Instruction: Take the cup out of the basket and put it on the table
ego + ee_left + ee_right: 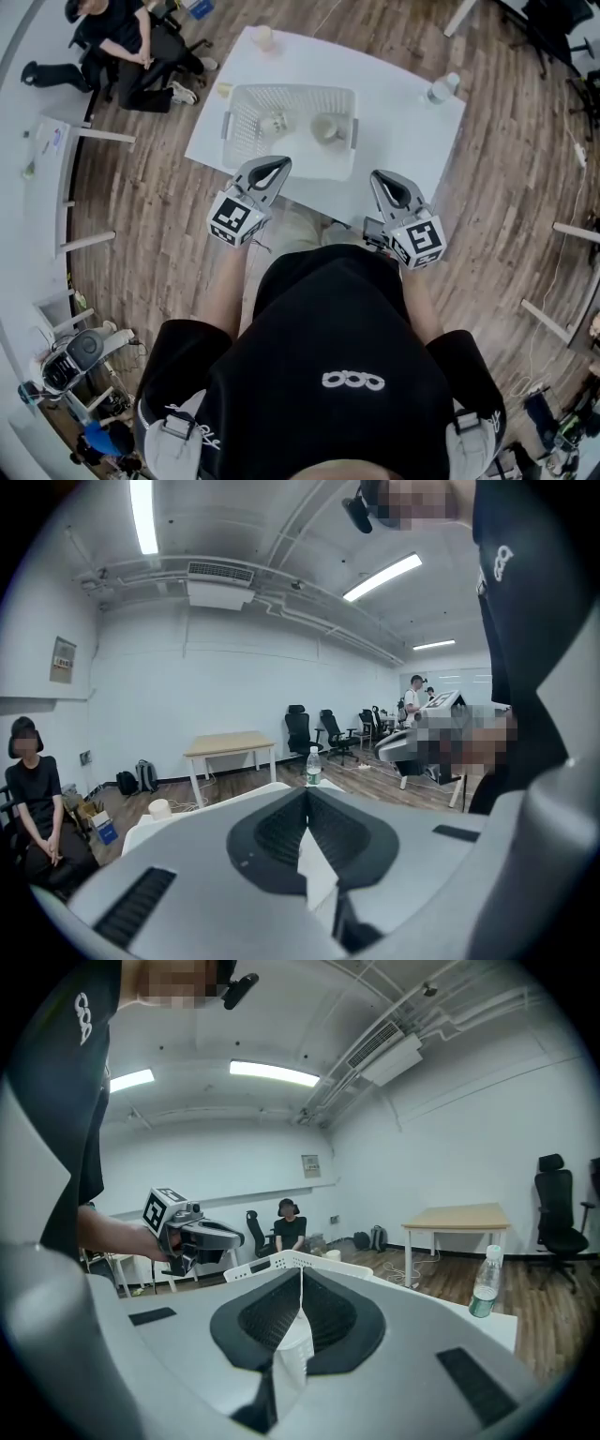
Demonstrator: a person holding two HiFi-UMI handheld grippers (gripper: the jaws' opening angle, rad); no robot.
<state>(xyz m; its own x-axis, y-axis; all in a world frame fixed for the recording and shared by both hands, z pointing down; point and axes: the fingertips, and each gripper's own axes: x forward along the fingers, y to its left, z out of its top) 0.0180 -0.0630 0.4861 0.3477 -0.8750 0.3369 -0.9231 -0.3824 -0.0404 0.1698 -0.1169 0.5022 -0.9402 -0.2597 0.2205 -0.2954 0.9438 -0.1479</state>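
You're at the approach step: left tool and right tool hang clenched and empty before the white bench. The pale round cup sits inside the white lattice plastic basket. Next, spread one tool's jaws and reach over the wall.

I see the basket on the bench, toward its near left part. Inside it the left cup and right cup sit side by side (apart, not touching). A corner cup stands behind the basket at the far left, and a bottle at the right edge. My left gripper and right gripper sit side by side at the near edge.
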